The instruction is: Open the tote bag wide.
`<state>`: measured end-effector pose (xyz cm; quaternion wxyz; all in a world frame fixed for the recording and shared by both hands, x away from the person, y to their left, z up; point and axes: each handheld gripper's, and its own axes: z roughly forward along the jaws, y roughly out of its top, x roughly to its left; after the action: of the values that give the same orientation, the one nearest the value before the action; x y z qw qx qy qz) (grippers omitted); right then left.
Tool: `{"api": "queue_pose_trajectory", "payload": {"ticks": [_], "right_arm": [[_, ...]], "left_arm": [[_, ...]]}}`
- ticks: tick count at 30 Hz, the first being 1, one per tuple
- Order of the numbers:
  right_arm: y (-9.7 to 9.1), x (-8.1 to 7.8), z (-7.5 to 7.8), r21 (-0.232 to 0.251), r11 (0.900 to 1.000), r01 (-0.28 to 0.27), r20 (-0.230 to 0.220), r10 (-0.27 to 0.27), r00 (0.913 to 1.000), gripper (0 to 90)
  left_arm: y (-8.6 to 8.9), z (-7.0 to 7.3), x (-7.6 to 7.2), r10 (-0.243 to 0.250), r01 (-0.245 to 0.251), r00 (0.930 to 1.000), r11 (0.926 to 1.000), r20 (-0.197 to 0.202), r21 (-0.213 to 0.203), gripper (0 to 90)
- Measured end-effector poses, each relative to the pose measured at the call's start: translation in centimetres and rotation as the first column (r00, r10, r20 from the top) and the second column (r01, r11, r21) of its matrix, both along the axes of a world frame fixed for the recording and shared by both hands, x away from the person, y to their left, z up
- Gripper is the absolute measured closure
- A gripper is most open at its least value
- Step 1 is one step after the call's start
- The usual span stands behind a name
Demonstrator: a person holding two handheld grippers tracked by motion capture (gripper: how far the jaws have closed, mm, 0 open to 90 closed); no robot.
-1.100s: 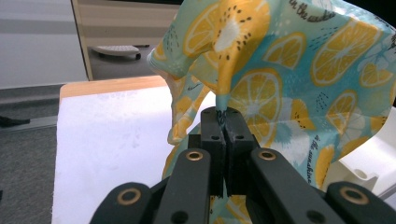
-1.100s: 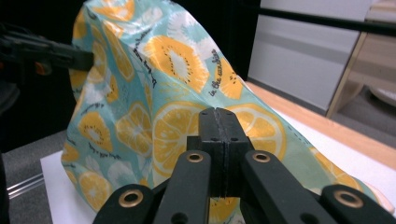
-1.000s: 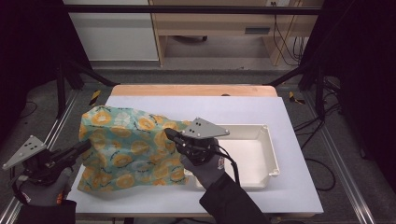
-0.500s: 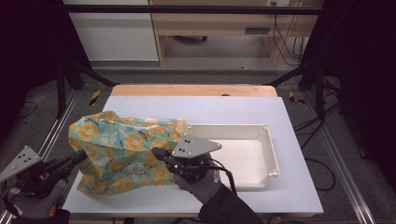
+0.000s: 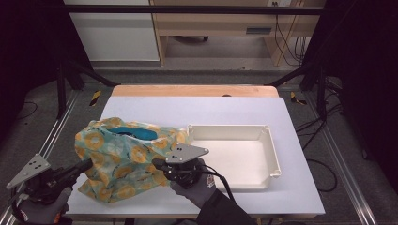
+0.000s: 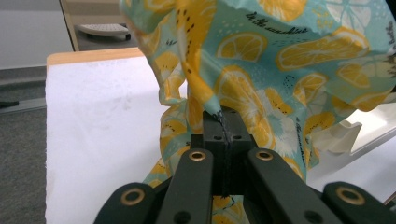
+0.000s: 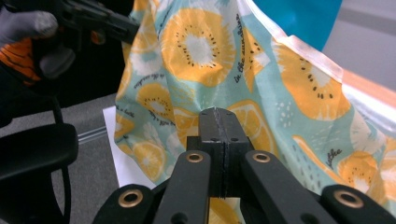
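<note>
I hold the turquoise cloth bag with the yellow citrus-slice print (image 5: 123, 161) with both hands, and it stands bunched on the white bench (image 5: 202, 110) near the front left corner. My left fingers (image 6: 223, 122) are closed on a thin fold of its fabric, and my right fingers (image 7: 219, 122) are closed on the cloth at the side that faces the tray.

I think the main risk is that the fabric slips out, because each pair of fingers pinches only a small edge of it. If I pull the two hands apart too strongly, the fold can escape or the bag can collapse and close its blue-lined mouth (image 5: 136, 132). If I drag it to the right, it can catch on the rim of the shallow white plastic tray (image 5: 274, 159), which touches the bag at its near-left corner.

Behind the bench there is a wooden board (image 5: 192, 90). Nothing else lies on the bench near the bag.
</note>
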<state>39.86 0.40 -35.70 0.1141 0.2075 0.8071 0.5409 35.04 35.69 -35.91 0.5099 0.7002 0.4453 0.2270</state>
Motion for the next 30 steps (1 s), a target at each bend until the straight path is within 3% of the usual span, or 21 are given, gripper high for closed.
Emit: {"api": "queue_pose_trajectory", "payload": {"ticks": [5,9,10,13,14,16,17,19,22,23,25,30], "right_arm": [[0.0,0.1,-0.4,-0.003,1.0,-0.004,-0.016,0.004,0.9999,83.7],[-0.8,-0.3,0.7,0.039,0.9992,-0.009,0.005,0.008,1.0,75.8],[-1.4,-0.5,1.6,0.066,0.9978,0.01,0.027,-0.012,0.9996,70.3],[-2.1,-0.4,2.3,0.094,0.9948,0.038,0.045,-0.043,0.9981,66.0],[-2.6,0.0,2.7,0.111,0.9915,0.069,0.042,-0.074,0.9964,59.4],[-2.7,0.2,2.6,0.103,0.991,0.086,0.044,-0.091,0.9949,58.7],[-2.5,0.7,2.0,0.076,0.9919,0.102,0.045,-0.106,0.9934,57.3],[-2.3,1.0,1.7,0.061,0.9924,0.107,0.041,-0.11,0.9931,57.6],[-1.7,1.8,0.5,0.02,0.994,0.108,0.022,-0.108,0.9939,77.5],[-1.7,1.8,0.5,0.02,0.994,0.108,0.022,-0.108,0.9939,77.5],[-1.6,1.6,0.4,0.018,0.9949,0.099,0.036,-0.1,0.9944,89.5],[-1.6,0.9,0.9,0.02,0.9982,0.057,0.047,-0.058,0.9972,90.0]], "left_arm": [[0.2,-0.4,0.1,0.003,-0.003,0.9999,1.0,-0.01,-0.003,89.9],[0.3,-0.5,0.2,0.005,-0.005,0.9999,1.0,-0.015,-0.004,89.9],[0.3,-0.5,0.2,0.007,-0.007,0.9998,1.0,-0.016,-0.005,89.9],[0.4,-0.5,0.2,0.008,-0.008,0.9998,0.9999,-0.018,-0.007,89.9],[0.4,-0.5,0.2,0.008,-0.008,0.9998,0.9999,-0.019,-0.008,89.9],[0.5,-0.5,0.2,0.008,-0.009,0.9998,0.9999,-0.019,-0.009,89.9],[0.5,-0.5,0.2,0.009,-0.01,0.9998,0.9999,-0.018,-0.011,89.9],[0.5,-0.5,0.2,0.009,-0.01,0.9998,0.9999,-0.017,-0.013,89.9],[0.6,-0.4,0.1,0.011,-0.011,0.9999,0.9998,-0.009,-0.018,88.3],[0.7,-0.3,0.1,0.012,-0.012,0.9999,0.9997,-0.004,-0.022,88.3],[0.9,0.0,-0.1,0.013,-0.013,0.9999,0.9991,0.01,-0.04,84.1],[1.2,1.5,-0.6,0.038,-0.034,0.9973,0.9973,0.063,-0.065,66.1]]}}
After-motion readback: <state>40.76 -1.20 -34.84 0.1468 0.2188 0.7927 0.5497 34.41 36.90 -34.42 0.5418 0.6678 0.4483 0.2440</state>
